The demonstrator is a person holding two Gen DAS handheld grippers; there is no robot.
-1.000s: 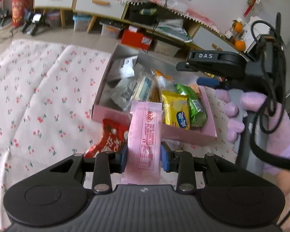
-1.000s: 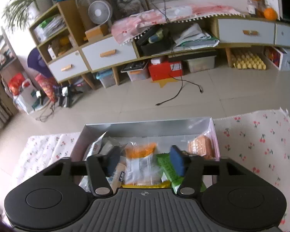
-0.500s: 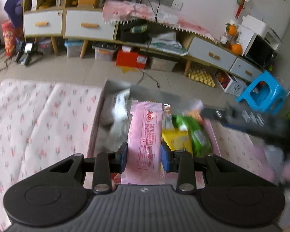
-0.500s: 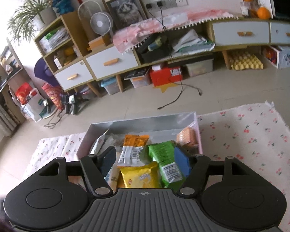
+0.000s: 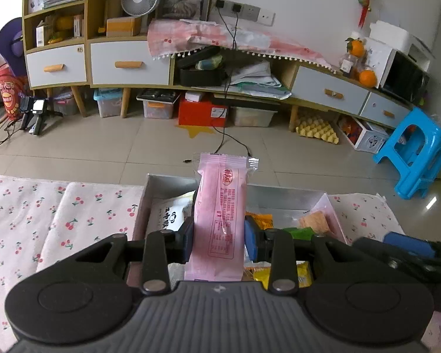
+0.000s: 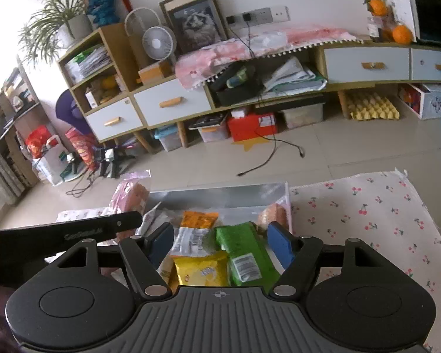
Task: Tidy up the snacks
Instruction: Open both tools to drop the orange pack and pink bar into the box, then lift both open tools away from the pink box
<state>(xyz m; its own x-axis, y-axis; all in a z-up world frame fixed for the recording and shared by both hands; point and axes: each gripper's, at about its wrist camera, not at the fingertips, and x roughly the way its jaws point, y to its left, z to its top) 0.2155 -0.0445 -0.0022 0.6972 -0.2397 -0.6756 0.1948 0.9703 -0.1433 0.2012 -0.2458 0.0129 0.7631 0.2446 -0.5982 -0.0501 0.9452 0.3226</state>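
Both my grippers angled down over snack box (image 5: pixel 282 197): left gripper (image 5: pixel 217 238) clamps pink wafer packet (image 5: pixel 220 214); right gripper (image 6: pixel 220 242) opening, empty.

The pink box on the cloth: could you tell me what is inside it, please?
The pink box holds a green packet, a yellow packet, an orange-topped packet, a biscuit pack and a white packet. Whatever lies beneath them is covered.
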